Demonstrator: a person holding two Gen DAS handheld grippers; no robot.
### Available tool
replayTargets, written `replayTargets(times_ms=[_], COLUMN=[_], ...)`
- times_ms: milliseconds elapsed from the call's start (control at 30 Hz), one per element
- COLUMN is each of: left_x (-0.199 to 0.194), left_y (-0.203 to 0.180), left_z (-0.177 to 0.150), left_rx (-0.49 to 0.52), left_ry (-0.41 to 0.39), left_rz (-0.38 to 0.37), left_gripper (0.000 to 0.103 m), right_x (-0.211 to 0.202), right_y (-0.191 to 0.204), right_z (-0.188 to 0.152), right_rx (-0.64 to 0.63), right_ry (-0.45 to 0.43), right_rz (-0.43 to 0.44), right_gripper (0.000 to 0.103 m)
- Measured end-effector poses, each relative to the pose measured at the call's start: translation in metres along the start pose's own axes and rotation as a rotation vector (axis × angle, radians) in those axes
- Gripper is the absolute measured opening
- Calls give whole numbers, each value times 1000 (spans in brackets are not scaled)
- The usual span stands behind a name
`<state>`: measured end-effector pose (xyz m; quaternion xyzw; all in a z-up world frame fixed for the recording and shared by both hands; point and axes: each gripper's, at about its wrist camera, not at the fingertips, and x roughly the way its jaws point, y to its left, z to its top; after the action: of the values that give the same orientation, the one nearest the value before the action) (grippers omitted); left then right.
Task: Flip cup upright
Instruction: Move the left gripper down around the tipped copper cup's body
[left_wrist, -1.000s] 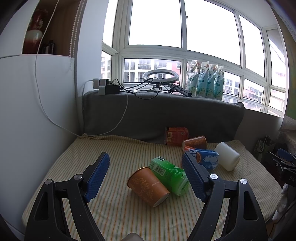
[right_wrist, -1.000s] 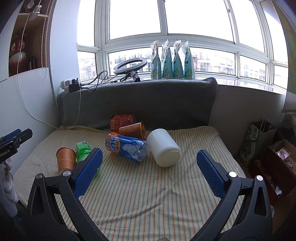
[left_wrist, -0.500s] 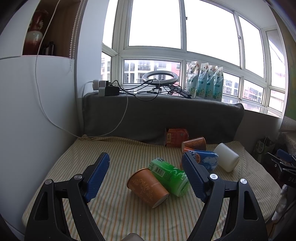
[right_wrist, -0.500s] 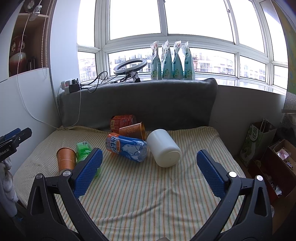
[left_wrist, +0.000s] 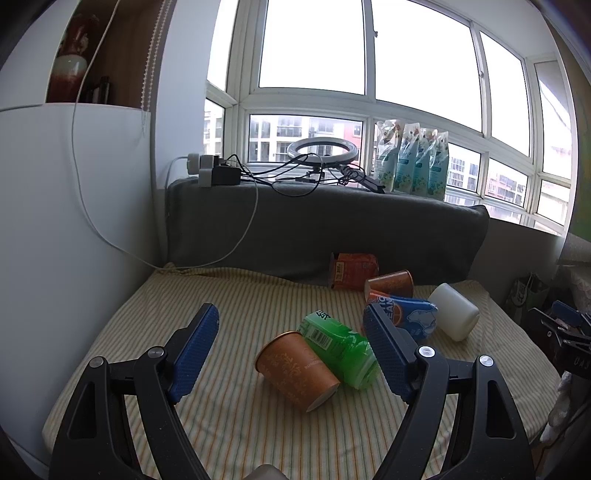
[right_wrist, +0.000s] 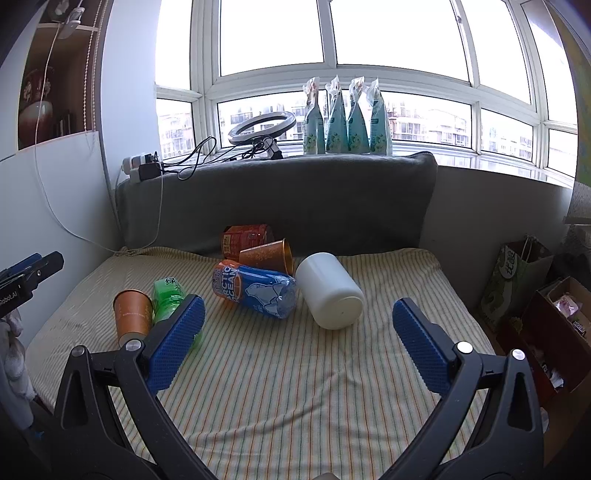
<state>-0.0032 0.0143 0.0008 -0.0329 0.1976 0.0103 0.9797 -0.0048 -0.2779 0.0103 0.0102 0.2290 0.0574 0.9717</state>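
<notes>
Several cups lie on their sides on a striped mattress (left_wrist: 236, 417). An orange paper cup (left_wrist: 295, 369) lies nearest my left gripper (left_wrist: 291, 350), which is open and empty just short of it. A green cup (left_wrist: 338, 347) leans against it. A blue can-like cup (right_wrist: 255, 290), a white cup (right_wrist: 330, 290), a second orange cup (right_wrist: 267, 256) and a red cup (right_wrist: 245, 240) lie further back. My right gripper (right_wrist: 295, 339) is open and empty, in front of the white cup. The orange cup (right_wrist: 131, 314) and green cup (right_wrist: 168, 295) show at its left.
A grey padded backrest (right_wrist: 280, 199) runs behind the mattress (right_wrist: 295, 387), with a power strip (left_wrist: 208, 170), cables and a ring light (left_wrist: 323, 149) on top. A white wall panel (left_wrist: 66, 221) is at the left. Bags and boxes (right_wrist: 546, 310) stand off the right edge.
The left view has shifted slightly. Cups and grippers stay as they were, both open.
</notes>
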Motion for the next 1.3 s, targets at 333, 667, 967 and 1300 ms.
replayTargets(times_ms=[333, 667, 967, 1300], left_x=[25, 68, 107, 138], left_y=[18, 39, 50, 49], left_z=[-10, -29, -46, -55], left_rx=[-114, -327, -511, -578], left_ry=[138, 376, 519, 591], left_rz=[-44, -159, -228, -259], left_gripper=[81, 81, 79, 79], right_x=[6, 9, 11, 14], right_y=[-1, 0, -2, -7], right_z=[-6, -8, -12, -13], right_rx=[6, 9, 15, 27], right_ry=[21, 28, 41, 48], right_rz=[8, 9, 9, 5], right_gripper=[103, 103, 103, 103])
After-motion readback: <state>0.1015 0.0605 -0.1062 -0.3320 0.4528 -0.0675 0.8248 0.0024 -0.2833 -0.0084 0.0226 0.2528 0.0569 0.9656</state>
